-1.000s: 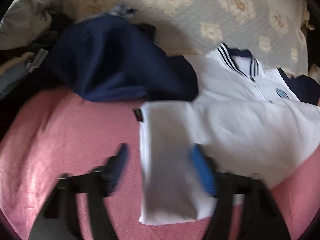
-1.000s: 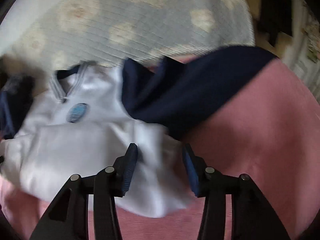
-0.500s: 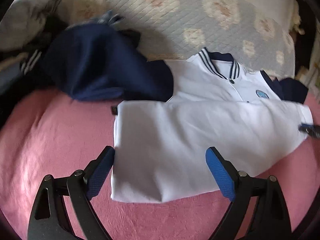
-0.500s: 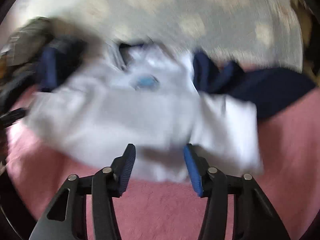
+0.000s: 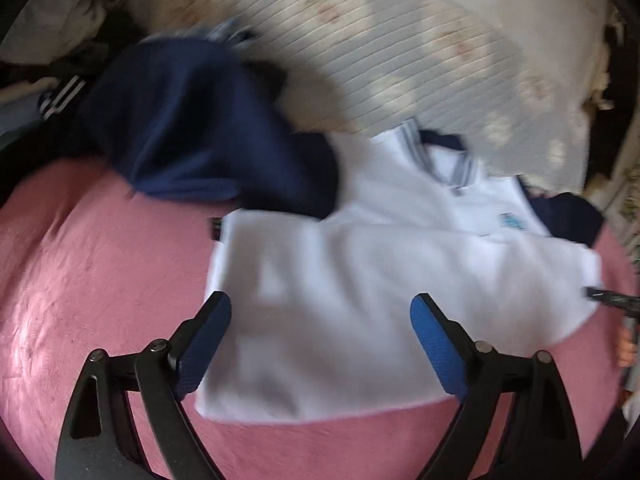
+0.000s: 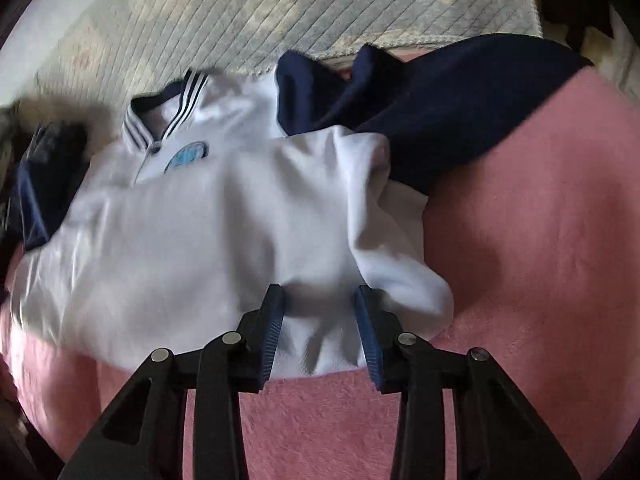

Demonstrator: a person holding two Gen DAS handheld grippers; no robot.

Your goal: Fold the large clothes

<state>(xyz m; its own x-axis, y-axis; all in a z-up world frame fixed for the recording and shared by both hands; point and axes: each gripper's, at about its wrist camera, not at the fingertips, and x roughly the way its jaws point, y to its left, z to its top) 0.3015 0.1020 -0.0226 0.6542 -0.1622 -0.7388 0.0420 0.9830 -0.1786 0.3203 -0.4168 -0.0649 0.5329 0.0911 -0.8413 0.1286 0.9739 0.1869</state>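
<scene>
A white jacket (image 5: 400, 272) with a striped collar (image 6: 168, 108), a blue badge (image 6: 186, 156) and navy sleeves (image 5: 208, 128) lies on a pink blanket (image 5: 100, 280), its lower half folded up over the chest. My left gripper (image 5: 320, 302) hovers wide open over the jacket's lower left part, and its pads touch nothing. My right gripper (image 6: 318, 294) sits at the lower right edge of the jacket (image 6: 200, 240), where a bunch of white cloth bulges between its blue pads (image 6: 272, 320). The right navy sleeve (image 6: 440, 100) trails off to the right.
A grey quilted cover with pale flowers (image 5: 400, 60) lies behind the jacket. A heap of grey and dark clothes (image 5: 60, 8) sits at the far left. The right gripper's tip (image 5: 612, 300) and a person's fingers (image 5: 626, 346) show at the left view's right edge.
The right gripper has come down onto the jacket's lower right edge, narrowed its jaws and taken white cloth between its pads. The left gripper stays wide open over the lower left part.
</scene>
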